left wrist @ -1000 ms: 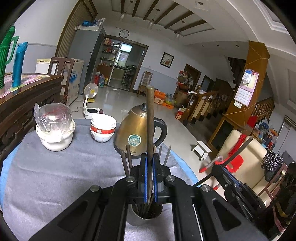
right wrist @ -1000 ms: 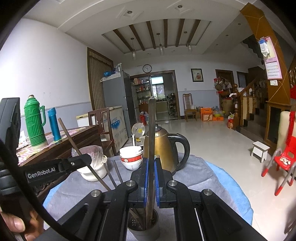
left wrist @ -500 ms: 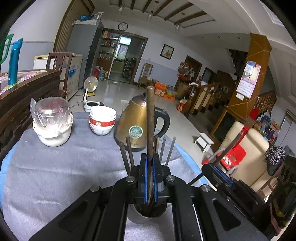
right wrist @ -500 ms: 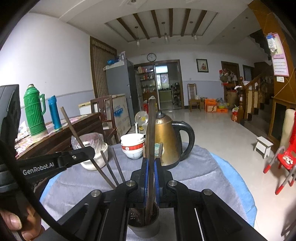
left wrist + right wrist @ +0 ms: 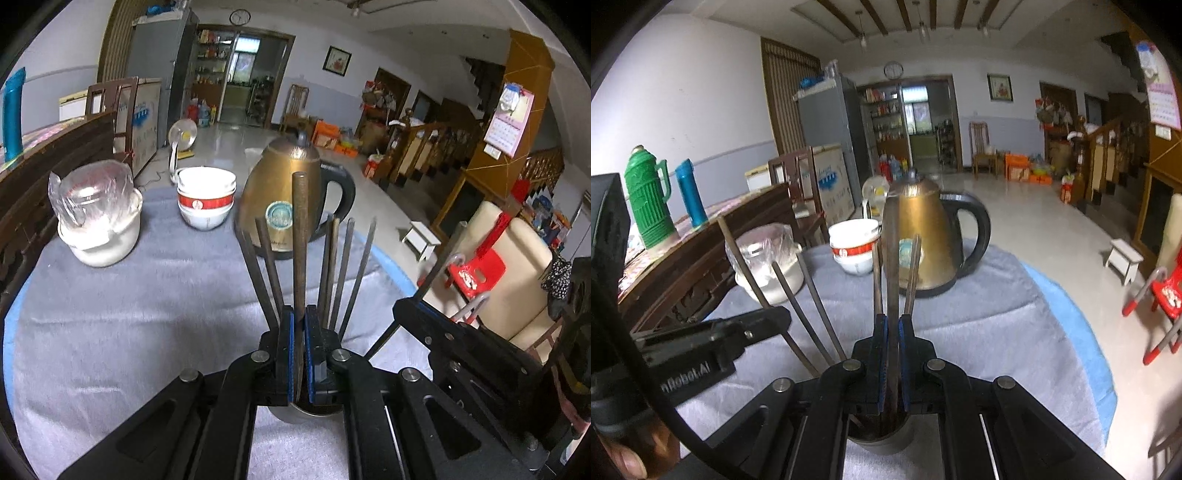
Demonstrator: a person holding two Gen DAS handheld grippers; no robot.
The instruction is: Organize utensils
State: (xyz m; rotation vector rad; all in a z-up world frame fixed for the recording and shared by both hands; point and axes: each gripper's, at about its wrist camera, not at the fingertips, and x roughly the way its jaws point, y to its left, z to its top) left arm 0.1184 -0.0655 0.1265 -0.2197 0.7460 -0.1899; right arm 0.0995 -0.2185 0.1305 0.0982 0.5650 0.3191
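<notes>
Left wrist: left claw (image 5: 300,354) pinches chopstick (image 5: 300,236) above cup (image 5: 295,415).

Partial "nRobot.AI" on the left claw (image 5: 713,339) body

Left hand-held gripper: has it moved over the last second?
Yes, lowered: the chopstick in the left hand-held gripper topped the kettle lid earlier; now its tip sits below it.

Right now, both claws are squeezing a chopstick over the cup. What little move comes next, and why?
Probably open both claws and let go. The left claw and the right claw each pinch a dark chopstick upright, and its lower end already seems down inside the metal cup with the other chopsticks. Releasing should leave them standing there.
</notes>
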